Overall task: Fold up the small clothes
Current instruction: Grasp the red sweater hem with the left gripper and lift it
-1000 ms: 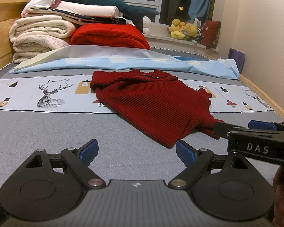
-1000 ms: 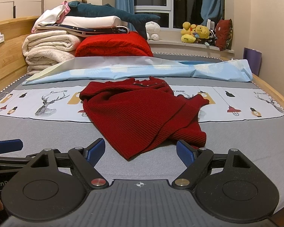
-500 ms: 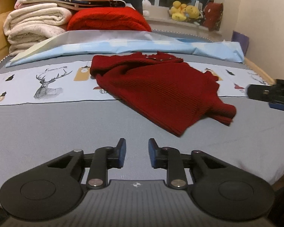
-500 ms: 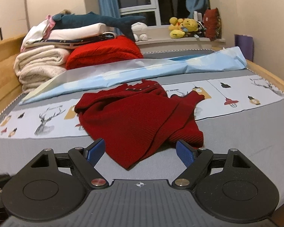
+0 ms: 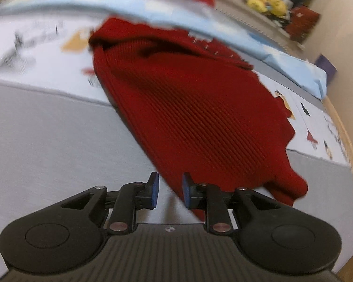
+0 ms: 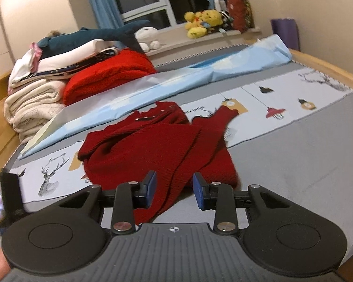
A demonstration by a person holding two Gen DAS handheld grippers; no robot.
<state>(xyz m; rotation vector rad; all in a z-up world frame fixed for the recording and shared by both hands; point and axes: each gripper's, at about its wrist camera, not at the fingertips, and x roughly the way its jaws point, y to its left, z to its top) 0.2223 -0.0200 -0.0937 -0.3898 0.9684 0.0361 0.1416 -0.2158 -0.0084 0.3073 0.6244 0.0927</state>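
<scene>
Dark red ribbed sweater [image 5: 200,117] on bed [image 5: 47,141], long axis diagonal, neckline toward blue sheet [image 6: 153,89]. Left gripper [image 5: 169,193] and right gripper [image 6: 174,189] part-open, right just closing, gripping nothing.

Dark red ribbed knit sweater [image 6: 157,145], crumpled, sleeves folded over, on the bed

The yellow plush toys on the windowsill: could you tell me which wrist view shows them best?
The right wrist view: the yellow plush toys sit sharp and whole on the windowsill beside the window. The left wrist view shows them only as a motion-blurred yellow patch near the top edge.
</scene>
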